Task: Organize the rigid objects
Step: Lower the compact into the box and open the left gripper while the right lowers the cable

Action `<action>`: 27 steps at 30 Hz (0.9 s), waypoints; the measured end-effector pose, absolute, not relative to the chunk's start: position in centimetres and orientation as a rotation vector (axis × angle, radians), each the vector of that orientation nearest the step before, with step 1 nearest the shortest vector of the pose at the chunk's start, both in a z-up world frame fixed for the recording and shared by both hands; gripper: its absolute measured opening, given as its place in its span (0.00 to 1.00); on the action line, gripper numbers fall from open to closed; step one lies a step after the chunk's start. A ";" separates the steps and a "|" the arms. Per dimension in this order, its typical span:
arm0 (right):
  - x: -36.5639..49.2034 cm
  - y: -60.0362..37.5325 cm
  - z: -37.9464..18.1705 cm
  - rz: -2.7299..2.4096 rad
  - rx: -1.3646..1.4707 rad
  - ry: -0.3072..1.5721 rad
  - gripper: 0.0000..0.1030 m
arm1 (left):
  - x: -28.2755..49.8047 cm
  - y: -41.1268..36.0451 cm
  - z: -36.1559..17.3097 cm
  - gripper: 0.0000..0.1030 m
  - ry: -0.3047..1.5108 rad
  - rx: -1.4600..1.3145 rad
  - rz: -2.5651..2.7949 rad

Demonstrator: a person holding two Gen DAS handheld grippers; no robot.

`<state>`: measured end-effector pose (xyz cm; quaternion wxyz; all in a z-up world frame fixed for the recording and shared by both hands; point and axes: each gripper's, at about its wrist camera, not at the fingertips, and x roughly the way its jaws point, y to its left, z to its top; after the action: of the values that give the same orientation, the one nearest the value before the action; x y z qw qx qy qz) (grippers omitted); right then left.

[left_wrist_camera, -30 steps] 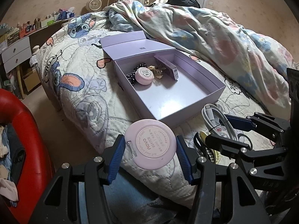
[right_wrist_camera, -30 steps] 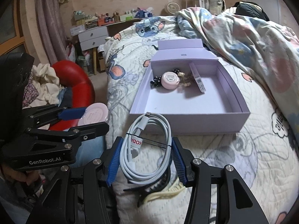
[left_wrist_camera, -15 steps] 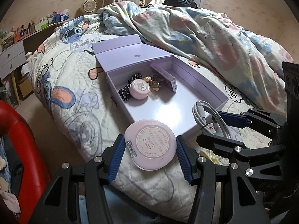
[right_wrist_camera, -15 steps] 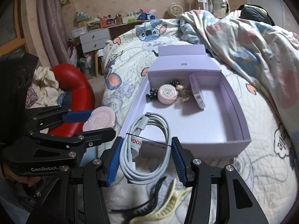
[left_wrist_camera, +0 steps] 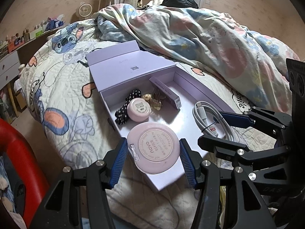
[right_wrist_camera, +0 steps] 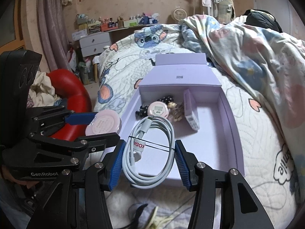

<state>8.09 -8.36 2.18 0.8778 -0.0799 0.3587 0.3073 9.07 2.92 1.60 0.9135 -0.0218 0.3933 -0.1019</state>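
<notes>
Two grippers, each gripping an item, hang over an open lilac box on a bed.

The left gripper (left_wrist_camera: 153, 155) clamps a round pink compact (left_wrist_camera: 153, 149) between its blue pads, label up, over the box's (left_wrist_camera: 192, 84) near left corner. To its right, the right gripper (right_wrist_camera: 148, 158) squeezes a coiled white cable (right_wrist_camera: 150, 148), banded with a black tie, above the box's near edge. At the far end of the box lie a small pink jar (right_wrist_camera: 158, 110), a black dotted scrunchie (left_wrist_camera: 126, 105), a gold hair clip (left_wrist_camera: 157, 100) and a slim lilac carton (right_wrist_camera: 190, 112). The box sits on a cartoon-print quilt (left_wrist_camera: 63, 95), its lid folded back, with a rumpled duvet (right_wrist_camera: 257, 47) to the right.
</notes>
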 end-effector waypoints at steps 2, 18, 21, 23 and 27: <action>8.7 -8.5 2.3 0.641 -0.168 0.745 0.49 | 9.7 2.7 1.7 0.53 0.808 -0.038 -0.212; 12.4 -9.3 1.6 0.615 -0.188 0.742 0.49 | 13.9 1.5 0.5 0.53 0.841 -0.003 -0.237; 13.0 -9.7 1.1 0.607 -0.183 0.753 0.49 | 14.6 1.2 -0.1 0.53 0.859 -0.006 -0.251; 13.4 -9.9 0.6 0.603 -0.177 0.766 0.49 | 15.0 0.9 -0.5 0.53 0.869 0.001 -0.255; 14.0 -10.3 -0.1 0.596 -0.174 0.786 0.49 | 15.7 0.3 -1.3 0.53 0.888 0.010 -0.263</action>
<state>14.03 -10.33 -0.06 0.8772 -0.0832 0.3768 0.2856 15.67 0.34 -1.25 0.8947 0.0049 0.4281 -0.1270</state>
